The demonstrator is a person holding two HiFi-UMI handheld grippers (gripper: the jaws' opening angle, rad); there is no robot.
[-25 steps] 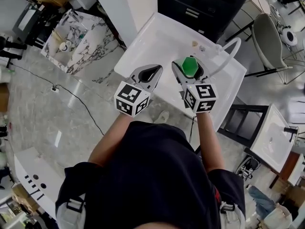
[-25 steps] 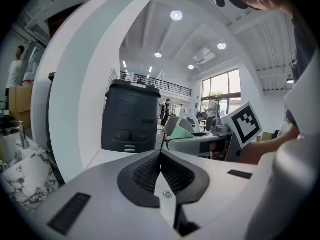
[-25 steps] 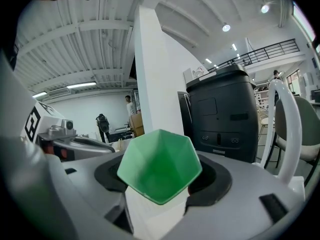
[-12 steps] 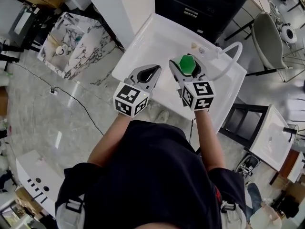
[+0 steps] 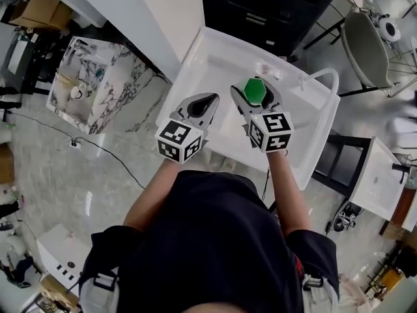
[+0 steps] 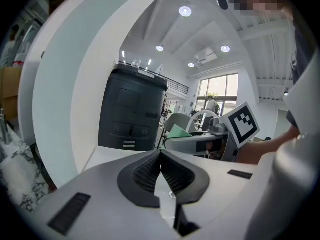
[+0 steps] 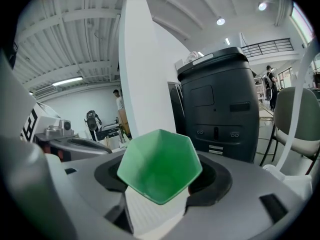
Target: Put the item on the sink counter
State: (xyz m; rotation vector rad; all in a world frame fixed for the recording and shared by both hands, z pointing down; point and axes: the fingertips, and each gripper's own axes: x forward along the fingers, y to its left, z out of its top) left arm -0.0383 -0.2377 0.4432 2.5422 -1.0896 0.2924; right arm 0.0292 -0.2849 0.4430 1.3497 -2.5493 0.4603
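Observation:
My right gripper (image 5: 255, 94) is shut on a green angular cup (image 5: 253, 89), held above the white sink (image 5: 195, 57). In the right gripper view the green cup (image 7: 160, 170) fills the space between the jaws, its open mouth facing the camera. My left gripper (image 5: 204, 103) hovers beside it over the sink's near left part, jaws together with nothing in them. In the left gripper view the left gripper (image 6: 161, 164) has its black pads touching, and the right gripper's marker cube (image 6: 242, 124) shows off to the right.
A curved white faucet (image 5: 320, 77) rises at the sink's far right. A black cabinet (image 5: 270, 8) stands behind the sink and a white wall panel (image 5: 130, 12) to its left. A marble-topped unit (image 5: 98, 83) sits on the floor at left, a second small sink (image 5: 381, 178) at right.
The head view has shifted, so the sink appears a little nearer and more centred. Both grippers keep their places over the sink, the right still holding the green cup.

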